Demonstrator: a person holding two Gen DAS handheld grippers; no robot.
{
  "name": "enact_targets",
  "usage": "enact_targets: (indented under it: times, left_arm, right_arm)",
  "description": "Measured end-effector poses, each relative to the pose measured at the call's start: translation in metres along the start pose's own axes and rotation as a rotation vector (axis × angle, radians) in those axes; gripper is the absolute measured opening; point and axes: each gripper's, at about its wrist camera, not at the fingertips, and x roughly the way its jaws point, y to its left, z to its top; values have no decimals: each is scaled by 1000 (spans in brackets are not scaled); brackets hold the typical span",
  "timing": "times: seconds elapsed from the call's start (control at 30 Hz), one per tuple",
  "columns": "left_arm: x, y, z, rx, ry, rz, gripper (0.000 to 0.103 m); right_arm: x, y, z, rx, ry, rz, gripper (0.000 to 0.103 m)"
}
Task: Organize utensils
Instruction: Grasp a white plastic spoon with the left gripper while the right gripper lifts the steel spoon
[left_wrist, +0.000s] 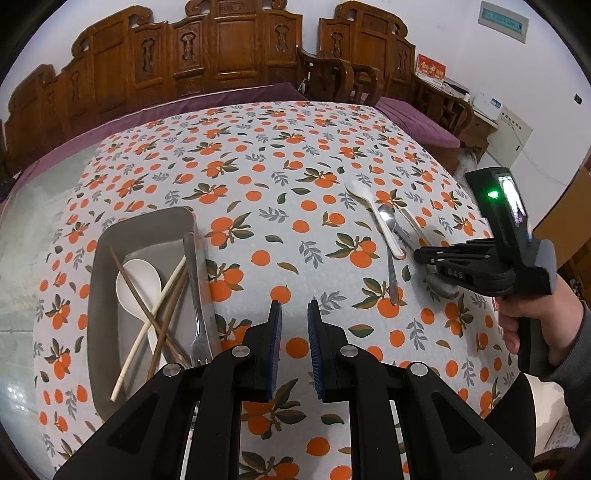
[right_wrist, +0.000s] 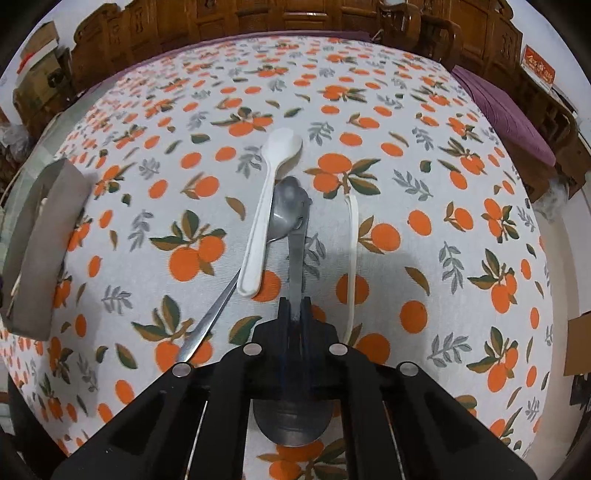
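Note:
A grey tray (left_wrist: 147, 225) on the left of the table holds a white spoon (left_wrist: 136, 288), several chopsticks (left_wrist: 162, 314) and a metal fork (left_wrist: 197, 306). My left gripper (left_wrist: 294, 314) is open and empty above the cloth, right of the tray. My right gripper (right_wrist: 295, 306) is shut on the handle of a large metal spoon (right_wrist: 297, 258), whose bowl (right_wrist: 291, 424) lies under the gripper. A white plastic spoon (right_wrist: 264, 206), a small metal spoon (right_wrist: 284, 210) and a white chopstick (right_wrist: 352, 258) lie on the cloth ahead of it. The tray (right_wrist: 37, 236) shows at the left.
The table has an orange-print cloth (left_wrist: 277, 166). Carved wooden benches (left_wrist: 221, 55) with purple cushions stand behind it. A person's hand (left_wrist: 528, 325) holds the right gripper (left_wrist: 419, 254) at the table's right side.

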Motion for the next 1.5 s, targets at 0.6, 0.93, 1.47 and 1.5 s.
enact_targets:
  times: [0.6,0.93,1.47,1.5]
  left_arm:
    - [61,-46,38,60,40,-14,26]
    - [117,-69,71,95,74,-16,26]
    - [164,-84,105,84,101,-73,23]
    - [166,-86,105,88,103,-75,20]
  right_arm:
    - [-47,-44,-15,8,-106,63,7]
    - [-35,-75,-27,44,-96,74,7]
    - [-26,-86,-34,56,-92,89,7]
    - [-26,-85,-35,56,-93,89,7]
